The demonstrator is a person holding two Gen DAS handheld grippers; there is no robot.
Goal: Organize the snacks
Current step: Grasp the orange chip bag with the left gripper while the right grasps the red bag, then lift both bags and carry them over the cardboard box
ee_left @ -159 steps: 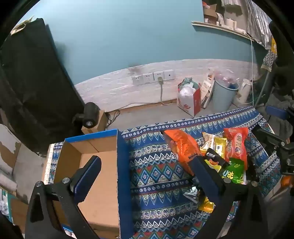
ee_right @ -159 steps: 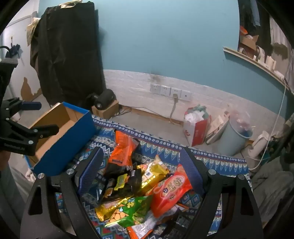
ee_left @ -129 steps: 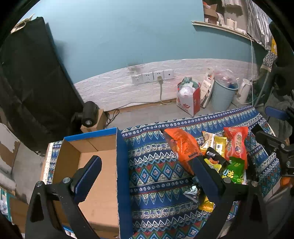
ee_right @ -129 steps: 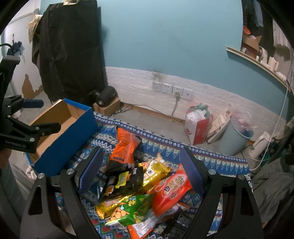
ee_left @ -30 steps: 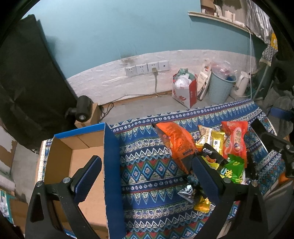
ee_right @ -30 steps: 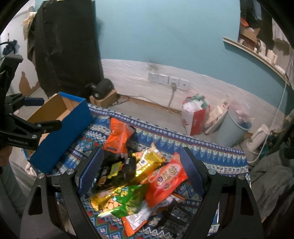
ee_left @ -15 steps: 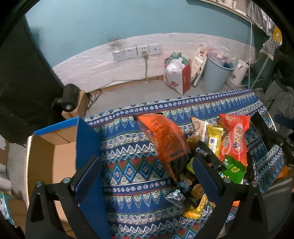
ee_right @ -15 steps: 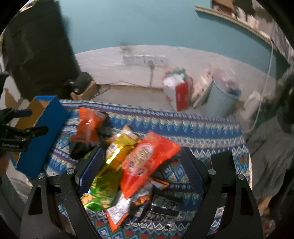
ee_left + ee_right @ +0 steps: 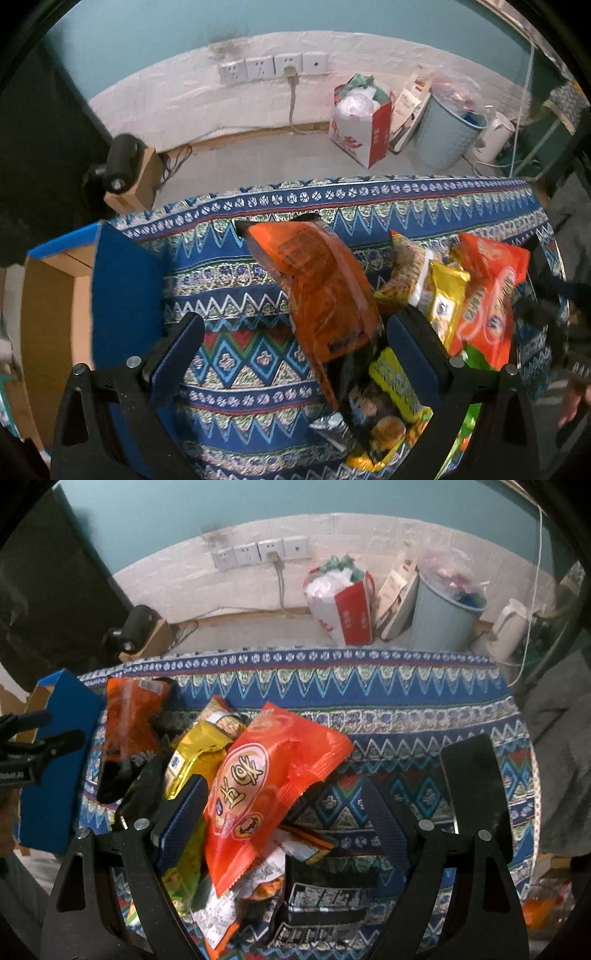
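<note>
From the left wrist view, the left gripper (image 9: 291, 345) hangs over the patterned cloth (image 9: 236, 347) on the counter, jaws spread wide and holding nothing. An orange snack bag (image 9: 317, 291) lies between them, with a blue-sided cardboard box (image 9: 122, 291) to its left.

From the right wrist view, the right gripper (image 9: 284, 821) also has its jaws apart and empty, straddling a red snack packet (image 9: 266, 786) atop the snack pile; a yellow packet (image 9: 192, 757) lies just beside it.

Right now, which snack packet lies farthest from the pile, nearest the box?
The dark-orange packet, lying apart at the pile's left edge beside the blue box.
</note>
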